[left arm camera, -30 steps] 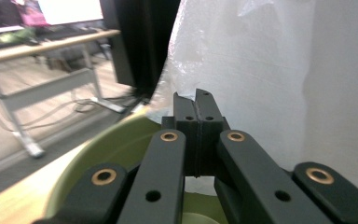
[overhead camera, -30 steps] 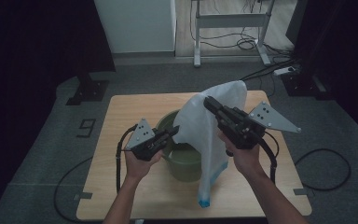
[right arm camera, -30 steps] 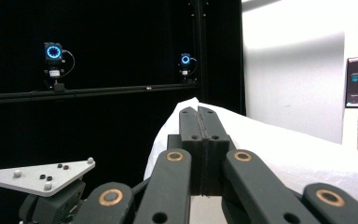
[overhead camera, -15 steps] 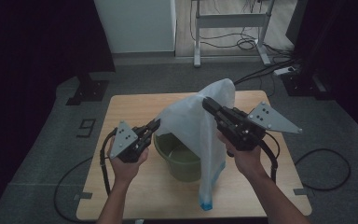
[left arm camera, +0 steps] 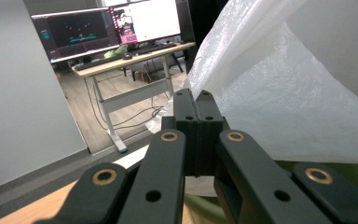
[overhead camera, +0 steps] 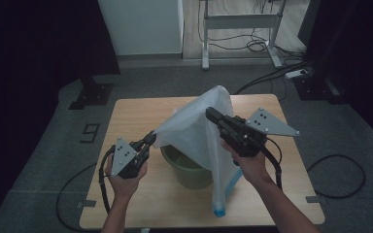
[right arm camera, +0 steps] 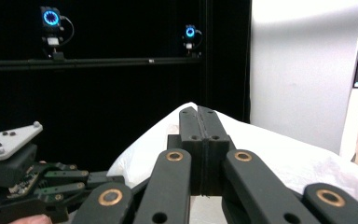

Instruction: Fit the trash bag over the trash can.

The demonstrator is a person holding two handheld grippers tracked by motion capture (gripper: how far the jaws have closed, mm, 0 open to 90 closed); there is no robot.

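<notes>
The left gripper [overhead camera: 150,138], held in the person's left hand [overhead camera: 124,174], has its two black jaws pressed flat together on the lower left edge of a thin, translucent white plastic bag [overhead camera: 199,131]. In the left gripper view the film runs right up to the closed jaw tips [left arm camera: 196,95] and billows away to the right. The right gripper [overhead camera: 210,114], gripped by the person's right hand [overhead camera: 247,162], is likewise clamped shut, its jaws pinching the bag higher up near its peak; in the right gripper view the white film spreads out behind and to both sides of the closed tips [right arm camera: 198,112], and the left gripper shows low at the left. Between the two grips the bag is stretched like a tent, its left corner low and its top raised. It hangs over a round olive-green plastic bucket [overhead camera: 189,170], which stands on a light wooden table [overhead camera: 126,111] near the table's middle. One side of the bag drops past the bucket's right side to the tabletop, ending in a blue-edged strip [overhead camera: 219,212]. Black cables trail from both grippers across the table edge to the grey carpeted floor [overhead camera: 43,145].
</notes>
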